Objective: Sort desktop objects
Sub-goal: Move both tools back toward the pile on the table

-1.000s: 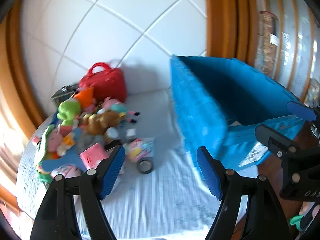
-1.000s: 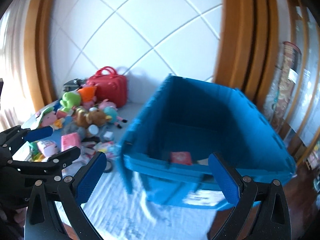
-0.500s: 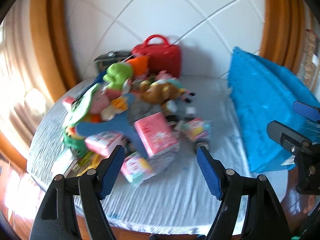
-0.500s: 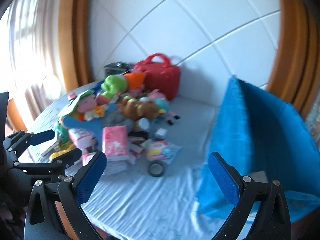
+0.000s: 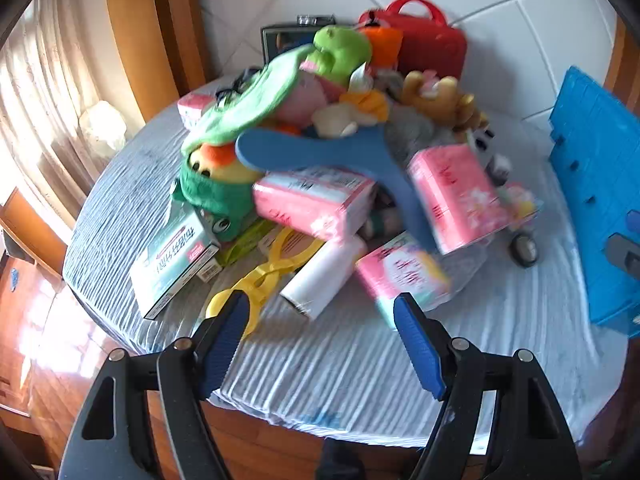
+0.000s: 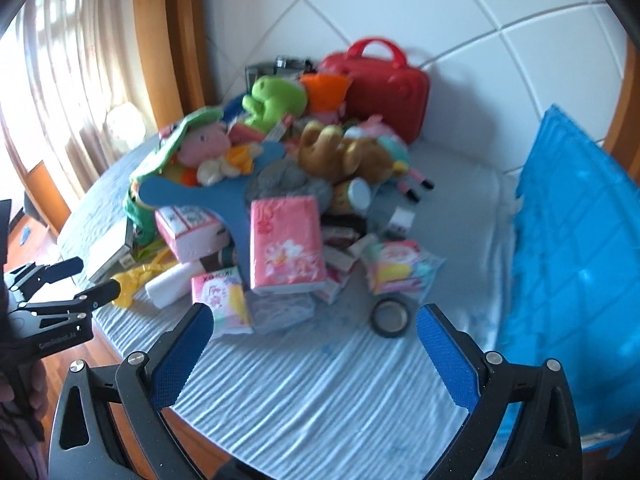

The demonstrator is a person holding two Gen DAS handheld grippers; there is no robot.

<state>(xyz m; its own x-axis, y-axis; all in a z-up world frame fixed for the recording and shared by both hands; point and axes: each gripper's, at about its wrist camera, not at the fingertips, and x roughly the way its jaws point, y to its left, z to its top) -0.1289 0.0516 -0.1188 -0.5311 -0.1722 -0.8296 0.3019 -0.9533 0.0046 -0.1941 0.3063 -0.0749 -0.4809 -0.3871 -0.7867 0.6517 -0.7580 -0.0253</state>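
Blue crate (image 6: 576,248) cut off at right edge — blurred.

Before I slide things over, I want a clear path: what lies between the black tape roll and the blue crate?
Only bare striped tablecloth between the tape roll and the blue crate, clearest in the right wrist view.

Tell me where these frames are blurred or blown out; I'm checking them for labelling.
Left wrist: pink tissue pack and blue crate smeared, window glaring. Right wrist: mild blur, tape roll readable, curtain overexposed.
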